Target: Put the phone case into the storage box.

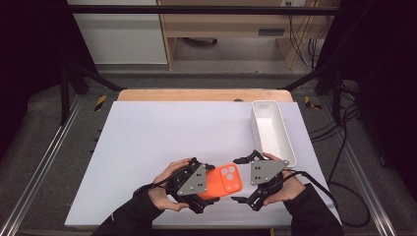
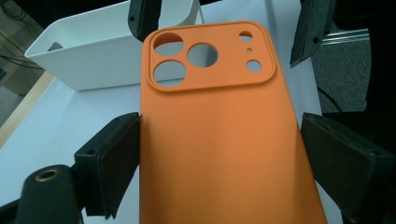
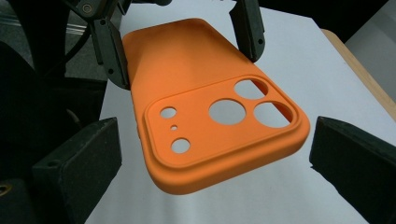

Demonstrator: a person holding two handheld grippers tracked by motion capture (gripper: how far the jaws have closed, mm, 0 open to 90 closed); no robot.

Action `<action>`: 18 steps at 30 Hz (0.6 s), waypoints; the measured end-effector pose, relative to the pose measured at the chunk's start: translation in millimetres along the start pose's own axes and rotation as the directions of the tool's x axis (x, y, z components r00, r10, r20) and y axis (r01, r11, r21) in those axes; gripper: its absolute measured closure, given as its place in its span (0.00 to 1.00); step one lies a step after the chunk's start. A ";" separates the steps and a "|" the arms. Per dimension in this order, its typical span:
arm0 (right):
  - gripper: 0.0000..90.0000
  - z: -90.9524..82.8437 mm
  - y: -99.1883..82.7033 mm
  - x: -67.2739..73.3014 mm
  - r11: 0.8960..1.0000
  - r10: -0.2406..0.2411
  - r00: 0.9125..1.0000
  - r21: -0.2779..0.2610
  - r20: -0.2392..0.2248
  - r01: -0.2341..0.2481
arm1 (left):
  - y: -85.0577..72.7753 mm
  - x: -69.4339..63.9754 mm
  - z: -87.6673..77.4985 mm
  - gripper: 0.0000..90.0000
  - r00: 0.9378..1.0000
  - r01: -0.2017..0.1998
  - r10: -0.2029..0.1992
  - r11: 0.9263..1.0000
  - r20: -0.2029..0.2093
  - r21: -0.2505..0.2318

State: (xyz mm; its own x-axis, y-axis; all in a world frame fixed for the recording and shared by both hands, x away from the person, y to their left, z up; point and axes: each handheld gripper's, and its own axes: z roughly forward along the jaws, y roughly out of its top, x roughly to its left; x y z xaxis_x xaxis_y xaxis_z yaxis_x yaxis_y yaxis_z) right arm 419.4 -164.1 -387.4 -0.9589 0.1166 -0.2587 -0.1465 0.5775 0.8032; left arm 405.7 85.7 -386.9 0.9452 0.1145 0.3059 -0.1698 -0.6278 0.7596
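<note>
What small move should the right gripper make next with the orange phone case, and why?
Probably close the right gripper on the orange silicone phone case: its fingers stand open, flanking the camera-cutout end without touching, while the left gripper holds the other end.

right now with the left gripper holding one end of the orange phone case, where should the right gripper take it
Probably across the free camera-cutout end of the orange phone case, one pad on each long edge. That end points straight at the right gripper, whose jaws stand open on either side of it, so a straight approach from the tray side fits. The left gripper is shut on the plain end. The long edges are flat and parallel; avoid the raised lens frame.
</note>
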 end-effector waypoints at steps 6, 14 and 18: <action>0.04 4.4 -1.3 -1.6 1.000 -0.004 1.000 -0.015 -0.006 0.004 | 0.7 -0.1 2.2 0.15 1.000 0.002 -0.002 1.000 0.009 -0.007; 0.05 13.0 -4.2 -3.6 1.000 -0.009 0.999 -0.025 -0.047 0.008 | 0.6 0.2 5.4 0.15 1.000 0.003 -0.003 1.000 0.025 -0.008; 0.07 14.6 -5.2 -4.3 0.999 -0.015 0.998 -0.046 -0.069 0.012 | 0.5 0.0 6.5 0.15 0.999 -0.001 0.001 1.000 0.040 -0.008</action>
State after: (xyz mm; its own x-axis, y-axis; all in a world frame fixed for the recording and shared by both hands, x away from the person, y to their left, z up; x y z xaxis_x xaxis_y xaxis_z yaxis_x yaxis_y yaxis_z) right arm 427.9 -155.8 -398.3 -0.9711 0.0521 -0.2328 -0.1684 0.5414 0.8238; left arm 407.4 80.4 -390.2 0.9554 0.0829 0.2834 -0.1728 -0.6215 0.7641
